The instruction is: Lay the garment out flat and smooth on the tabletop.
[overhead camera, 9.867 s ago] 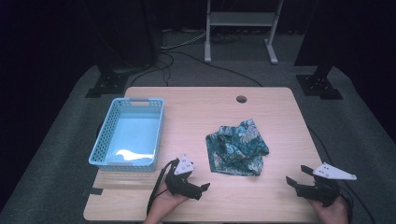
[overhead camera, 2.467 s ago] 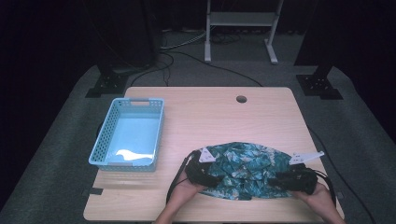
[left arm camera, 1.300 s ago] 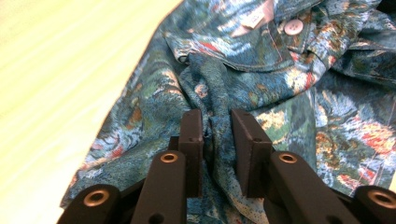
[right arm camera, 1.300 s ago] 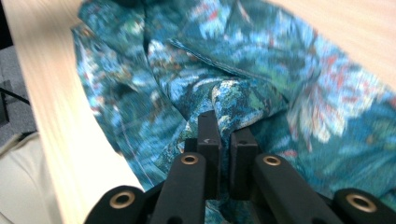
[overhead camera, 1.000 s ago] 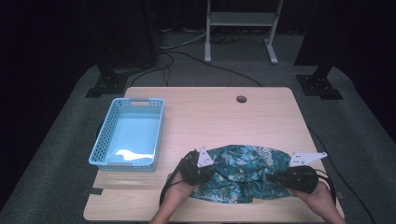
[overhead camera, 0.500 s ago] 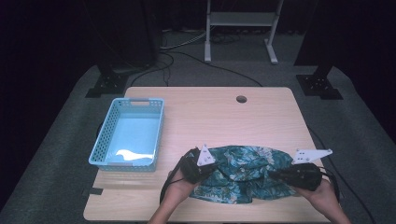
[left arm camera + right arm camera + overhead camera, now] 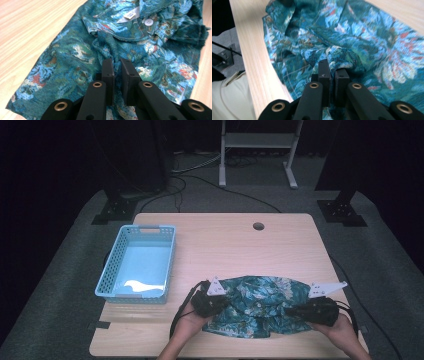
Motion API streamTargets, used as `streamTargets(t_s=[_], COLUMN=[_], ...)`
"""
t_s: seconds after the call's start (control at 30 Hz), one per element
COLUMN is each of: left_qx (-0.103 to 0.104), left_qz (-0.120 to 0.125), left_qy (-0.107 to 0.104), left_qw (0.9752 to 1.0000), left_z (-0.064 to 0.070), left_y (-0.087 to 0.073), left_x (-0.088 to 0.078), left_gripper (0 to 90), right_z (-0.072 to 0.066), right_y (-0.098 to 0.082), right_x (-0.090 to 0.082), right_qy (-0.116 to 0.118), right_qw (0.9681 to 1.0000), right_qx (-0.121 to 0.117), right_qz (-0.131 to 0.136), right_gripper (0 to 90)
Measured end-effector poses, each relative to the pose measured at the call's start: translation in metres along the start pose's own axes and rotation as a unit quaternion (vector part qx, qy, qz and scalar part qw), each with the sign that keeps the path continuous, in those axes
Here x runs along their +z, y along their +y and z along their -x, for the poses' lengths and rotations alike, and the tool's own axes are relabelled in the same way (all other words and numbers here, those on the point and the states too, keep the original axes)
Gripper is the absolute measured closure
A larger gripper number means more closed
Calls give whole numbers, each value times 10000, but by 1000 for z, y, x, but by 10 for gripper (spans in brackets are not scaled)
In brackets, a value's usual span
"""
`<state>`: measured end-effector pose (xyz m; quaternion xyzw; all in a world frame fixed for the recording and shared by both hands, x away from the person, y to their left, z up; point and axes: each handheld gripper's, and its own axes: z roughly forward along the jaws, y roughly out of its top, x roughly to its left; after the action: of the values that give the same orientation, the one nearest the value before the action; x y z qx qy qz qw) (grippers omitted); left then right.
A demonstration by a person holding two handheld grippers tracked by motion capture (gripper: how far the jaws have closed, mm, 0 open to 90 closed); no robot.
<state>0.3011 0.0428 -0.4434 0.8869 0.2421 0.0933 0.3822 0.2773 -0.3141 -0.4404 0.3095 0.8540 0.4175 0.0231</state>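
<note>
A teal floral-print shirt (image 7: 260, 305) lies spread across the table's near edge between both hands. My left gripper (image 7: 220, 304) sits at the shirt's left end and its jaws have just been closing; in the left gripper view they pinch a raised fold of the shirt (image 7: 110, 47) near a white button and label. My right gripper (image 7: 292, 311) holds the shirt's right end, jaws shut on a bunched fold of the shirt (image 7: 339, 56), close to the table's front edge.
A light blue plastic basket (image 7: 137, 264) stands at the left of the wooden table (image 7: 240, 245). A round cable hole (image 7: 258, 226) sits near the far edge. A metal stand (image 7: 257, 150) and cables lie on the floor beyond.
The left gripper has shifted slightly right onto the shirt's left end and taken a fold. The shirt has bunched a little narrower between the two hands.
</note>
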Motion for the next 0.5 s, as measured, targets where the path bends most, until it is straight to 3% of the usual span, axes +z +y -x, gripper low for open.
streamTargets(t_s=[0.1, 0.2, 0.33, 0.37, 0.43, 0.47, 0.5], left_qx=[-2, 126, 118, 73, -194, -313, -275], left_qz=[7, -69, 26, 30, 381, 654, 902], left_qy=[-168, -241, -228, -73, 131, 340, 701], left_qw=[9999, 9996, 9997, 9999, 9990, 9968, 9931], left_z=[0, 0, -10, -15, -32, -43, -52], left_y=[-1, 2, 19, 27, 54, 75, 99], left_x=[-1, -2, -7, -9, -14, -18, -23], left_gripper=[828, 835, 841, 845, 855, 857, 855], right_z=[0, 2, 7, 10, 19, 26, 34], right_y=[-4, -4, 8, 15, 37, 55, 79], right_x=[1, 2, -4, -7, -13, -16, -19], right_qy=[82, 172, 110, 55, -222, -336, -616], right_qw=[9999, 9996, 9997, 9997, 9994, 9989, 9969], right_qx=[-5, -39, -154, -171, -262, -301, -442], right_qz=[-105, -211, -173, -157, -13, 89, 196], right_gripper=[879, 876, 878, 886, 894, 894, 883])
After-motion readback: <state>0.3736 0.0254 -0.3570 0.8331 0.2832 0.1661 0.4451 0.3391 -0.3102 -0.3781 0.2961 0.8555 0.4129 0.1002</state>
